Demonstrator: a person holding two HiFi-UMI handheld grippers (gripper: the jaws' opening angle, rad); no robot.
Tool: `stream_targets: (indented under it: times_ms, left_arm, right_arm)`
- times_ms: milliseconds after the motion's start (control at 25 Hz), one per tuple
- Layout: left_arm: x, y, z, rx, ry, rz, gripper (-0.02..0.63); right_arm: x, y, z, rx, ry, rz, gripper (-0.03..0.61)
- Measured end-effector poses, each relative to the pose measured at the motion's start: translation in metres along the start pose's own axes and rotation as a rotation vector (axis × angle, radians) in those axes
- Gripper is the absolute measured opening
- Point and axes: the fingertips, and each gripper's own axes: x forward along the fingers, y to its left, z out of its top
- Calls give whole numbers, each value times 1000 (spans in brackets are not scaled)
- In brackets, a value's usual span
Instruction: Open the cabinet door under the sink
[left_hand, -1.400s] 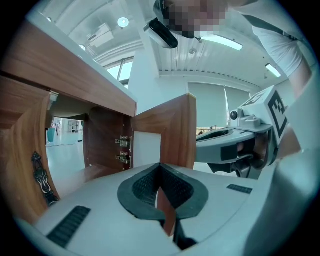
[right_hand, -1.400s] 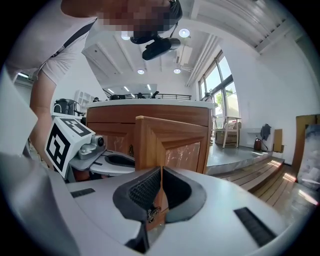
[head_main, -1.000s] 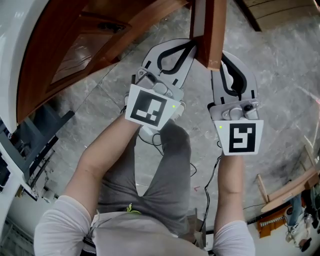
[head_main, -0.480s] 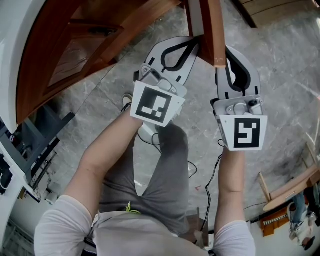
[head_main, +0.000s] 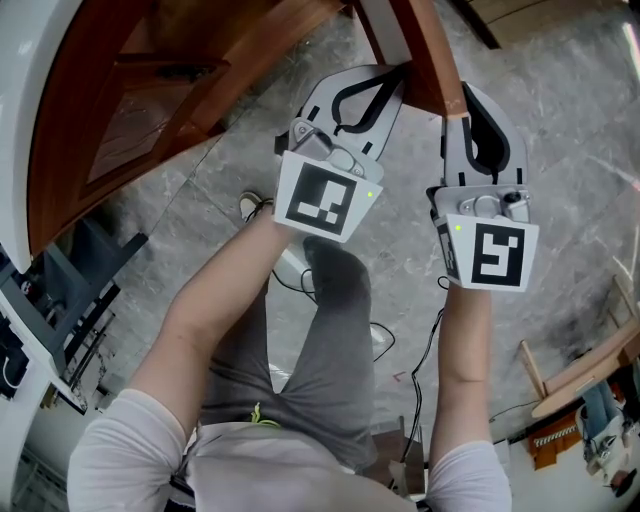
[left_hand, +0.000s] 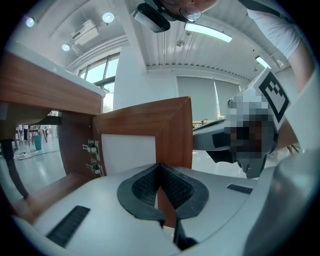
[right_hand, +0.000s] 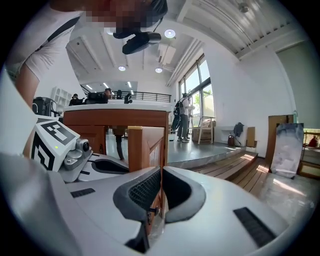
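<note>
Swung slightly further out than a second ago, the brown wooden white-lined cabinet door (head_main: 425, 55) sits at twelve o'clock, its free edge clamped by both the left hand-held gripper (head_main: 398, 75) and the right hand-held gripper (head_main: 462, 100), gripping there for leverage far from the metal hinges (left_hand: 91, 155).

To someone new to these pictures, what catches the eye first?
The left gripper and right gripper, each topped by a black-and-white marker cube, fill the middle of the head view. Both are shut on the edge of the open wooden cabinet door at the top.
</note>
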Motion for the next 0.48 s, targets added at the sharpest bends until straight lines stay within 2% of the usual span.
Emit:
stream_targets:
  times_ms: [120,280,480]
  left_arm:
    - [9,-5,4,-15,-7,-7,6]
    - [13,-17,14,12,-12,-45,6]
    - [8,-21,26,21,-18,-53,6]
  right_arm:
    - [-7,-10,-3,11,2,-26,40]
    - [-17,-22,-5,21,9,-56,40]
    - [-32,-36,7,28,-6,-99,40]
